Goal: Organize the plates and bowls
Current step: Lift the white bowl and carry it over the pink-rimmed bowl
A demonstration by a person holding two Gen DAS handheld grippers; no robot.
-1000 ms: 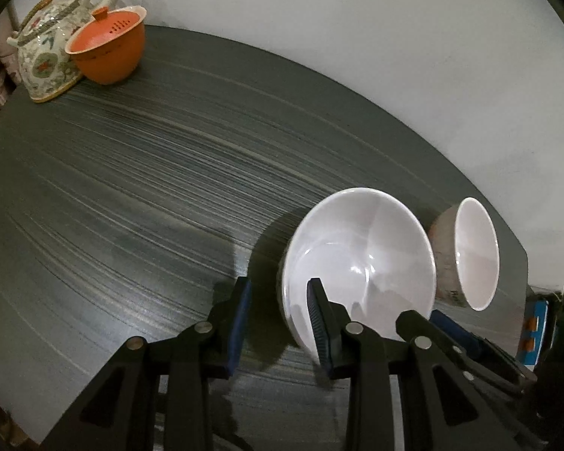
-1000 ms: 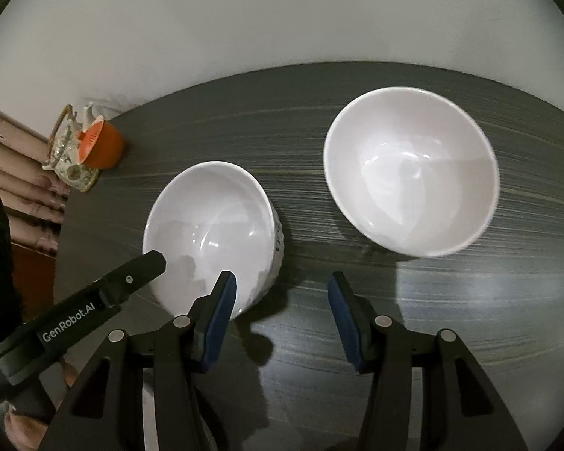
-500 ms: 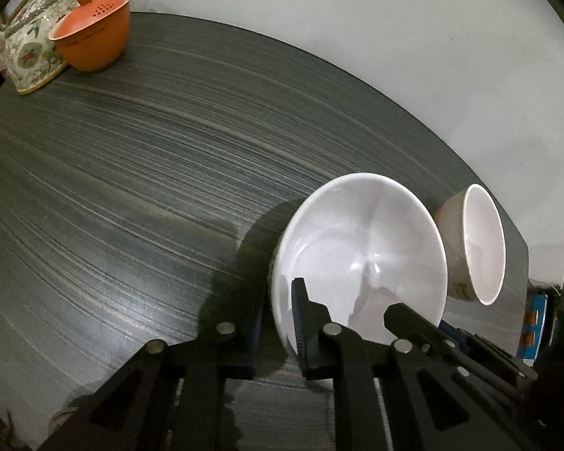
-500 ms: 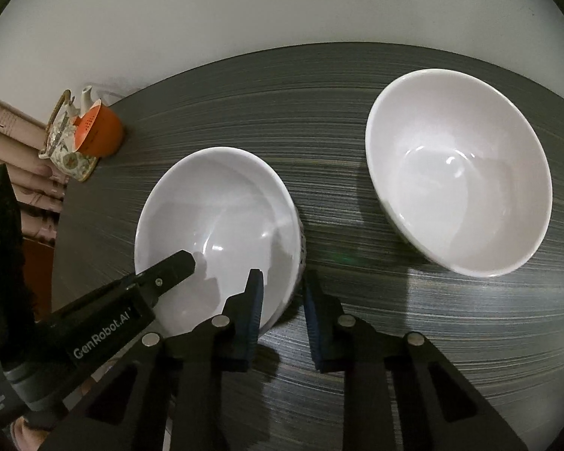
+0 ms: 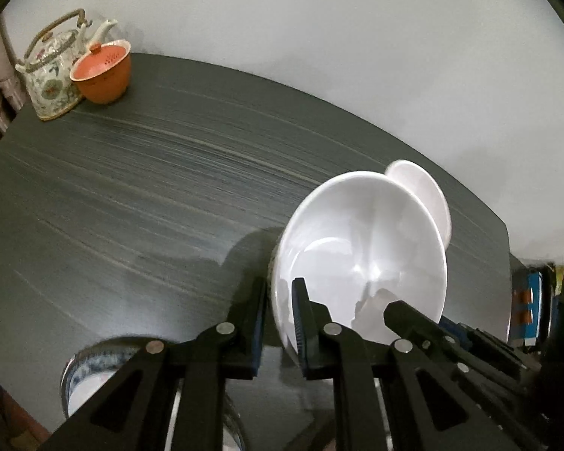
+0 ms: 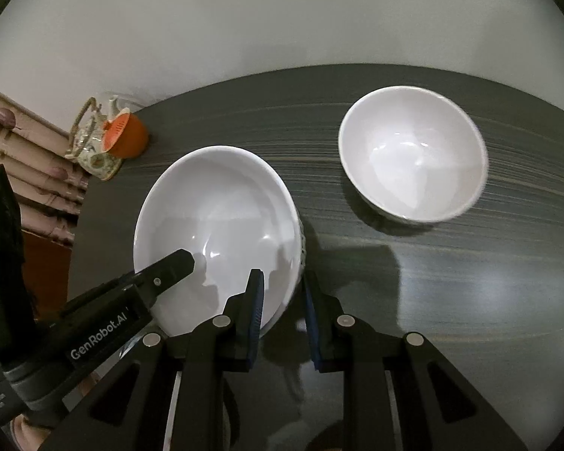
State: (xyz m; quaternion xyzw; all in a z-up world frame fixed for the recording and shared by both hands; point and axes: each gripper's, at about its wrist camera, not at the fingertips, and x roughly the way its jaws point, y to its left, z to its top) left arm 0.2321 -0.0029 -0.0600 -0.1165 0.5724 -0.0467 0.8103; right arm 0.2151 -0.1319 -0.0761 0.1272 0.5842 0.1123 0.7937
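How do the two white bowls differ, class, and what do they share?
The near bowl has its rim clamped between the jaws of both the left gripper and the right gripper; the far bowl is touched by neither. The near bowl lies close to both cameras; the far bowl stands further off on the table. Both are white, glossy inside, empty and open side up.

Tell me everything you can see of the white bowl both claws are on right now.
The near white bowl is glossy, plain white inside, ceramic by its look, with a faint blue pattern on its outer wall. It is empty. The left claw and the right claw each pinch its rim, one finger inside and one outside. It is tipped toward the left wrist camera over the dark table; I cannot tell whether it is touching the table.
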